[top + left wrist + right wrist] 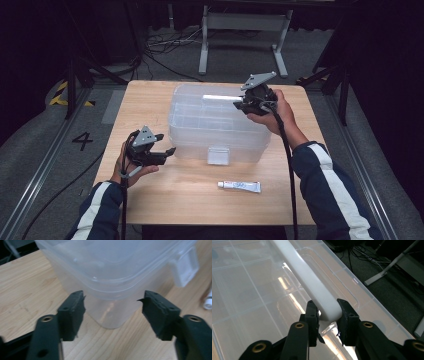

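Hovering at the left of the tabletop (165, 200), the left claw (162, 147) is pointing toward the near-left corner of the clear box (200, 135). Its 2 jaws are standing apart with nothing between them, and in the left gripper view the box corner (110, 315) is sitting beyond the tips, not touched by either one. The box is resting in the middle of the tabletop, its lid on and its white latch (218, 155) facing the person. A small white tube (239, 186) is lying flat on the wood just in front of the box, apart from it. Along the far part of the lid a white handle (220, 98) is running left to right. The right claw (238, 104) is gripping that handle at its right end; in the right gripper view the 2 jaws are pressing on either side of the handle (312, 285), which is stretching away over the lid.
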The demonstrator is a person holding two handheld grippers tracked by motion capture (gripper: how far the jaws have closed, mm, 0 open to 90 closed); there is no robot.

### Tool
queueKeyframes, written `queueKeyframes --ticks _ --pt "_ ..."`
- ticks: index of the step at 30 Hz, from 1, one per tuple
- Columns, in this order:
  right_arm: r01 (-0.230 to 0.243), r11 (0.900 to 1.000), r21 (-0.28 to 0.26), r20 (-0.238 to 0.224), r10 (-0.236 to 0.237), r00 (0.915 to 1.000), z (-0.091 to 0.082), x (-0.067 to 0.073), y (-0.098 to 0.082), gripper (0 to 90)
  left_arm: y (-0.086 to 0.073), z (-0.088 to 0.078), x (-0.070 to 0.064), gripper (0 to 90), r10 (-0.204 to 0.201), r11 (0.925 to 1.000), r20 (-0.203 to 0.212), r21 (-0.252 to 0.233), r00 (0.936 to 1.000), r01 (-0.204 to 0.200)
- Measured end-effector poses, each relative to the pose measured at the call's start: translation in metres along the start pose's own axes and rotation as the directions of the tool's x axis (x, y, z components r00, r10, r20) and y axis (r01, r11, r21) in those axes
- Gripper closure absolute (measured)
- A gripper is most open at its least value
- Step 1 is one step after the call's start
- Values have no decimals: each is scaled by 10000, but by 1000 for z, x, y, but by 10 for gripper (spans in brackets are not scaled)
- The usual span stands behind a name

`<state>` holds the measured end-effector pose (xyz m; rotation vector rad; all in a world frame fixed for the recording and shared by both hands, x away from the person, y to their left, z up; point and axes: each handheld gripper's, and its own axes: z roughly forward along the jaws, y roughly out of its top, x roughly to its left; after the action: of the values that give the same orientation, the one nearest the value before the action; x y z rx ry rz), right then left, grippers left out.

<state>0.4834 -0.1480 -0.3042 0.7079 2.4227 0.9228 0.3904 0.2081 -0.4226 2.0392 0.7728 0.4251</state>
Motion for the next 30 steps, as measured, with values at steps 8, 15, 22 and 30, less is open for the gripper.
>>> queueKeyframes --ticks 8,15,22,30 --pt "-108 9997 232 -169 112 9998 0 -5 4 728 3 -7 0 537 -117 9995 -33 -297 9999 116" --pt "-412 9982 430 -260 423 9988 -1 -15 16 727 3 -8 3 646 -223 9991 -59 -375 9997 220" --pt "-694 9954 662 -343 718 9968 -1 -26 26 724 9 -8 3 756 -196 9974 -236 -695 9995 179" --pt "-654 9950 753 -293 678 9973 -1 -28 29 720 15 -3 3 893 -58 9967 -413 -812 9991 25"
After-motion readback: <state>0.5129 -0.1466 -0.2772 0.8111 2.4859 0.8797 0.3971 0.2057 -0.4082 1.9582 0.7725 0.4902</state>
